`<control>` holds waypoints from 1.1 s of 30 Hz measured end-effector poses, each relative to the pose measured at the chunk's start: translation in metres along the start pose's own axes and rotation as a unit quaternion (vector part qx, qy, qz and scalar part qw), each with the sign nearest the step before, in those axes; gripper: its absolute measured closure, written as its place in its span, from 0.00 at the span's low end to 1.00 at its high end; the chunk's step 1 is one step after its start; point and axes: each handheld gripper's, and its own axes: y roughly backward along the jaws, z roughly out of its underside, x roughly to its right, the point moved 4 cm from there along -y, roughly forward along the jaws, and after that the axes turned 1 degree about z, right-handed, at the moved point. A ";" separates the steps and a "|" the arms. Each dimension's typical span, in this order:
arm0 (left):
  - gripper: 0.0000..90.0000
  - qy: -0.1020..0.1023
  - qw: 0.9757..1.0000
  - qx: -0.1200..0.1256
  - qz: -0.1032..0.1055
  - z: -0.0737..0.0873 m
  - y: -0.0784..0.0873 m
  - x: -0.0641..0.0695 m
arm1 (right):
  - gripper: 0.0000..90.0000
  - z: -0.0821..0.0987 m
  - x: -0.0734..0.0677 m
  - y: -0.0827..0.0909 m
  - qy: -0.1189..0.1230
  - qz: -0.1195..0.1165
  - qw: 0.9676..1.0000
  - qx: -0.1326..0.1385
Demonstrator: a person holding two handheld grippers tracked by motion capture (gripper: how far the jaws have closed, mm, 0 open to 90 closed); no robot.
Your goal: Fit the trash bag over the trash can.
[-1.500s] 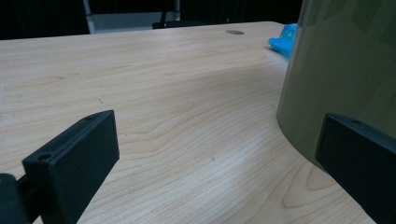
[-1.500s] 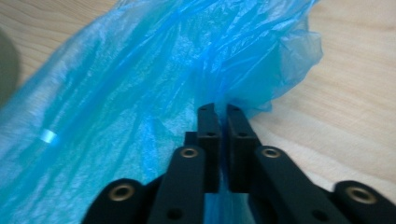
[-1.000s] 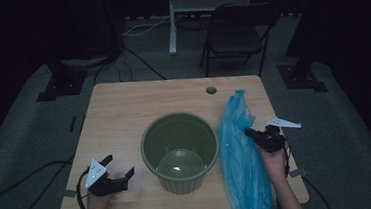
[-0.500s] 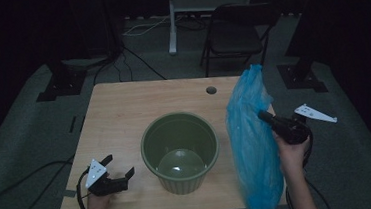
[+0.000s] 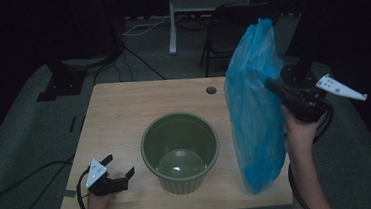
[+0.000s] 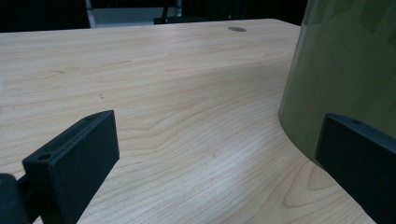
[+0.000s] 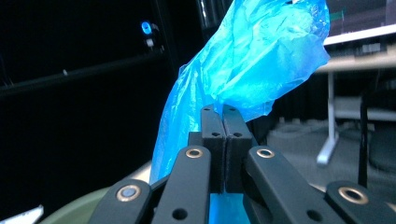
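Above the table's right edge, we hold up a blue plastic bag (image 5: pixel 257 114).
The right gripper (image 5: pixel 275 88) has its fingers (image 7: pixel 213 135) pinched tight on the bag's upper part; the bag hangs just right of the green bucket (image 5: pixel 181 151). Near left, our left gripper (image 5: pixel 120 168) rests on the table (image 5: pixel 124 114), fingers spread wide, holding nothing.

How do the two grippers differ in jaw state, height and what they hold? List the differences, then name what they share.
The left gripper has its jaws open and empty, while the right gripper is shut on the blue plastic bag. The left gripper rests low on the wooden table beside the green bucket; the right gripper is held up above it. Both are black, hand-held and carry a grey plate.
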 end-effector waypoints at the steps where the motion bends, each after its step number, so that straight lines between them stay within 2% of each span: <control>1: 0.00 0.000 1.000 0.000 0.000 0.000 0.000 0.000 | 1.00 -0.020 -0.006 -0.004 0.011 -0.006 1.000 0.015; 5: 0.00 -0.001 1.000 -0.001 0.001 0.000 0.000 0.000 | 1.00 -0.054 -0.016 -0.011 0.015 -0.024 0.999 0.046; 7: 0.00 -0.001 1.000 -0.001 0.000 0.000 0.000 0.000 | 1.00 -0.071 -0.022 -0.016 0.011 -0.041 0.997 0.062; 13: 0.00 0.000 1.000 0.000 0.002 0.000 0.000 0.000 | 1.00 -0.104 -0.043 -0.024 0.010 -0.072 0.992 0.099; 17: 0.00 -0.001 1.000 0.000 0.002 0.000 0.000 0.000 | 1.00 -0.112 -0.056 -0.036 0.015 -0.077 0.991 0.109; 21: 0.00 -0.001 1.000 0.000 0.002 0.000 0.000 0.000 | 1.00 -0.109 -0.063 -0.056 0.006 -0.085 0.990 0.113; 26: 0.00 0.000 1.000 0.000 0.002 0.000 0.000 0.000 | 1.00 -0.097 -0.069 -0.087 -0.019 -0.109 0.989 0.102; 27: 0.00 0.000 1.000 0.000 0.002 0.000 0.000 0.000 | 1.00 -0.097 -0.069 -0.087 -0.019 -0.109 0.989 0.102; 28: 0.00 0.000 1.000 -0.001 0.002 0.000 0.000 0.000 | 1.00 -0.096 -0.073 -0.099 -0.026 -0.117 0.988 0.093; 33: 0.00 -0.002 1.000 0.000 0.004 0.000 0.000 0.000 | 1.00 -0.115 -0.087 -0.112 -0.026 -0.136 0.986 0.097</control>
